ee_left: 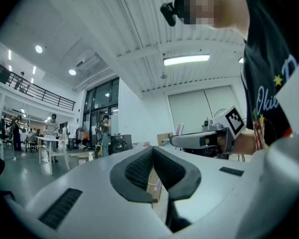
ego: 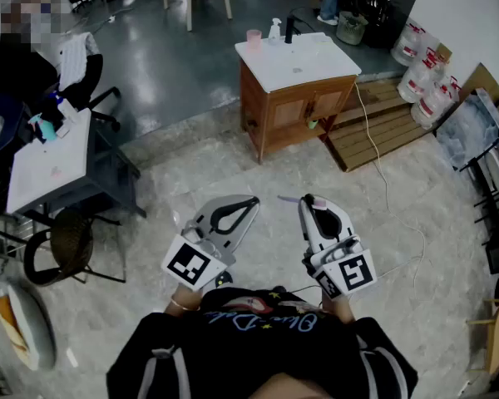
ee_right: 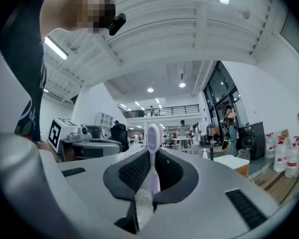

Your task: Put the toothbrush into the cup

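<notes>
A lilac toothbrush (ee_right: 153, 151) stands upright between the pads of my right gripper (ee_right: 152, 158), which is shut on its handle; the bristle head rises above the fingertips. In the head view the toothbrush (ego: 292, 198) juts left from the right gripper (ego: 313, 200), held close to the person's body. My left gripper (ego: 251, 201) is beside it, shut with nothing between its pads (ee_left: 139, 171). The pink cup (ego: 254, 38) stands far ahead on the back left corner of a white-topped wooden vanity (ego: 303, 73), well apart from both grippers.
On the vanity are a soap bottle (ego: 274, 30) and a black faucet (ego: 290, 28). A white table (ego: 46, 160) and a round chair (ego: 66, 243) stand at the left. A wooden pallet (ego: 382, 127), white jugs (ego: 424, 69) and a floor cable (ego: 391, 214) lie right.
</notes>
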### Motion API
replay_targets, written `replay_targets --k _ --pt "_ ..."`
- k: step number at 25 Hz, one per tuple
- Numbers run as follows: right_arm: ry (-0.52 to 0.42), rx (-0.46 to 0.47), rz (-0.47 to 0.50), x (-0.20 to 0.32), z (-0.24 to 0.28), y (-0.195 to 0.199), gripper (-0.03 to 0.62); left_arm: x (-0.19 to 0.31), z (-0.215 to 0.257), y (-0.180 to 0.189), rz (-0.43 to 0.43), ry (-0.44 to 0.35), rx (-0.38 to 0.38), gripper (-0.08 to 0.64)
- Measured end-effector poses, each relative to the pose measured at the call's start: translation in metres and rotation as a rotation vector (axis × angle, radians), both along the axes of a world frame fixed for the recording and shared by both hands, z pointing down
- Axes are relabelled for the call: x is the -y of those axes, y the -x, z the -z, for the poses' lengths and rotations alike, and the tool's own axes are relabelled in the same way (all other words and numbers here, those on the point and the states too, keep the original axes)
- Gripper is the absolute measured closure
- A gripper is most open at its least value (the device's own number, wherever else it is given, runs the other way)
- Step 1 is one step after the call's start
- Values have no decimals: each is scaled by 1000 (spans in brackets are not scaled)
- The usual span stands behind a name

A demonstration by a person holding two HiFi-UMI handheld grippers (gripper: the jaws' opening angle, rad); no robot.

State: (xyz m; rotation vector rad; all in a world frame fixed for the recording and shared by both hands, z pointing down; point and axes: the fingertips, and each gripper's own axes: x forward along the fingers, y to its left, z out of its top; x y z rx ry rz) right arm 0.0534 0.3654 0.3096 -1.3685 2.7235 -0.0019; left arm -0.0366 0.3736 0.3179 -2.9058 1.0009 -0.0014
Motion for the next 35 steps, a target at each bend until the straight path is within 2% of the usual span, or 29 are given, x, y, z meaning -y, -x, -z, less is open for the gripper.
replay_targets --k 9,16,22,28,35 --pt "-7 -3 4 -3 1 -6 571 -3 0 -4 6 -3 -2 560" --pt "-21 46 1 -8 3 -29 571 -6 -1 -20 14 -1 5 560" --pt "-30 47 -4 -10 4 -44 571 -9 -2 -36 7 0 10 560" --pt "-34 46 1 -20 2 -93 571 -18 -2 -83 16 3 13 560" --pt "-17 65 -14 -29 -7 -132 571 -29 -13 -119 13 27 29 560"
